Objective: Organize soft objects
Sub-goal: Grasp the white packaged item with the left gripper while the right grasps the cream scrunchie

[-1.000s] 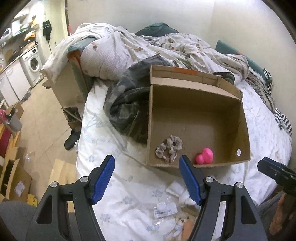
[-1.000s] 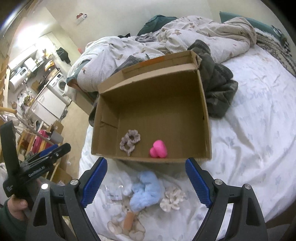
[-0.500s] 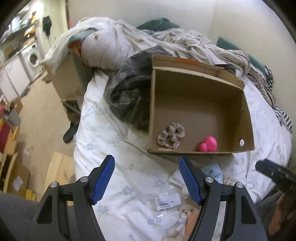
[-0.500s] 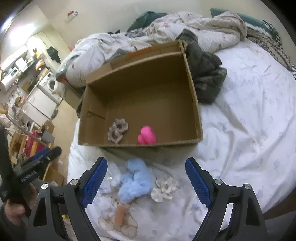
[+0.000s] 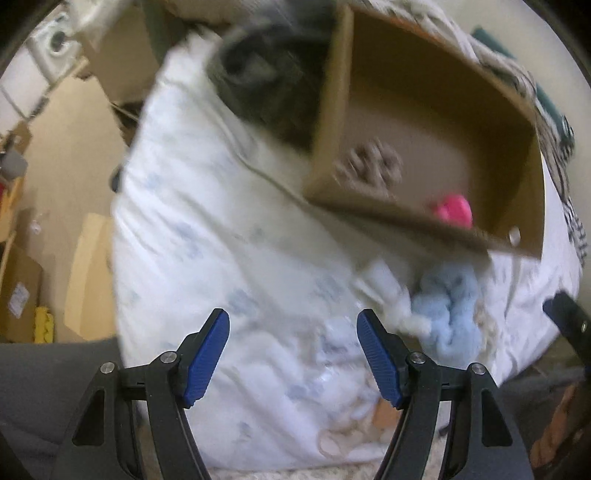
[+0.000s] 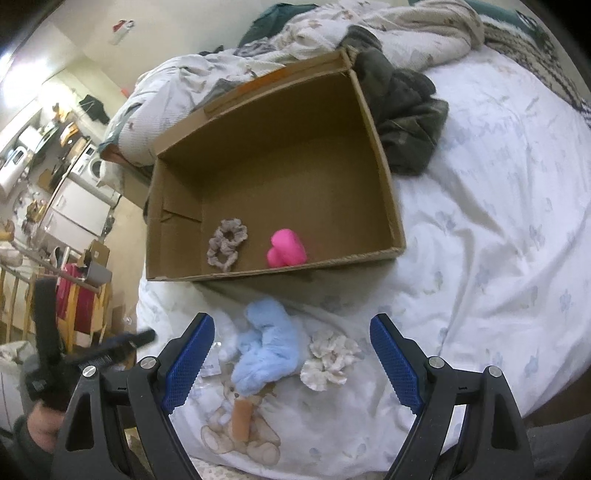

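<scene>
An open cardboard box (image 6: 384, 162) lies on the bed. It holds a grey-brown scrunchie (image 6: 226, 242) and a pink soft toy (image 6: 287, 248). In front of the box lie a light blue plush (image 6: 267, 347), a cream scrunchie (image 6: 328, 356) and a small teddy bear (image 6: 240, 432). My right gripper (image 6: 291, 365) is open and empty, above the blue plush. My left gripper (image 5: 293, 356) is open and empty over the sheet, left of the blue plush (image 5: 448, 312). The left wrist view is blurred; the box (image 5: 332, 122) and pink toy (image 5: 452, 210) show there.
A dark camouflage garment (image 6: 402, 110) lies against the box's far right side. A rumpled duvet (image 6: 332, 33) covers the head of the bed. The bed's left edge drops to a floor with cardboard boxes (image 5: 22, 280) and a washing machine (image 6: 92, 166).
Both grippers have drawn nearer to the items in front of the box. The left wrist view has swung down and tilted, and is now motion-blurred. Both grippers stay open.
</scene>
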Action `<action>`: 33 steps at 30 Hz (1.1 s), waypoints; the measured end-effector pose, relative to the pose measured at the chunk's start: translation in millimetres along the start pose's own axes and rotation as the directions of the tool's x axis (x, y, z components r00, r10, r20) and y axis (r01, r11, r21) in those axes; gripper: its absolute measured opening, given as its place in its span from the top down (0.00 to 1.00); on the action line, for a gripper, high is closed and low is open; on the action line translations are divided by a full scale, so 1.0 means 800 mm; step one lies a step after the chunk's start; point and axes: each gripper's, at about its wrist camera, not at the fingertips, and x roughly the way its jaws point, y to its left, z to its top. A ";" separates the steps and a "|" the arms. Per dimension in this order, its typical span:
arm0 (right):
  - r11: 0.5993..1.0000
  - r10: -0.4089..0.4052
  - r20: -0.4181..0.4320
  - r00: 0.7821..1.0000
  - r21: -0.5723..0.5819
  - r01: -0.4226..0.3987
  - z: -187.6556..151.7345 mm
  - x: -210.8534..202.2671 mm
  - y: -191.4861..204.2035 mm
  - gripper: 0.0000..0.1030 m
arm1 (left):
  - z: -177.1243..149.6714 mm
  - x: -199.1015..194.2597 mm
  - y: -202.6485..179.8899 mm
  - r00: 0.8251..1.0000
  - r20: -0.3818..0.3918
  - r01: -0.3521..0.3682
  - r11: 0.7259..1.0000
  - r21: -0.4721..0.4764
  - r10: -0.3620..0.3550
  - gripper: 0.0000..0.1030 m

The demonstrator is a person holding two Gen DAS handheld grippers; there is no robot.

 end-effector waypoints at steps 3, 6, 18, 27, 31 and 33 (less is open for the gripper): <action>1.000 0.003 -0.020 1.000 0.030 -0.003 0.000 0.003 -0.010 0.11 | -0.006 0.025 -0.014 0.997 -0.070 0.033 0.999 0.007 -0.032 0.33; 0.999 0.003 -0.030 1.000 0.045 -0.002 0.000 0.004 -0.018 0.11 | -0.007 0.046 -0.015 0.993 -0.102 0.062 0.997 -0.035 -0.065 0.33; 0.995 -0.008 -0.062 0.998 0.094 0.013 -0.002 0.006 -0.040 0.11 | -0.012 0.092 -0.048 0.987 -0.163 0.018 1.000 0.019 -0.015 0.55; 0.997 -0.010 -0.090 0.996 0.080 0.017 -0.003 0.015 -0.037 0.11 | -0.013 0.058 -0.025 0.992 -0.109 0.060 0.998 -0.006 -0.060 0.79; 0.993 0.013 -0.114 0.993 0.122 0.001 -0.004 0.022 -0.044 0.11 | -0.013 0.023 -0.019 0.997 -0.033 0.066 0.998 -0.014 -0.067 0.79; 0.991 0.019 -0.129 0.991 0.134 -0.002 -0.005 0.027 -0.045 0.11 | -0.014 0.008 -0.017 0.998 0.004 0.056 0.998 -0.011 -0.056 0.79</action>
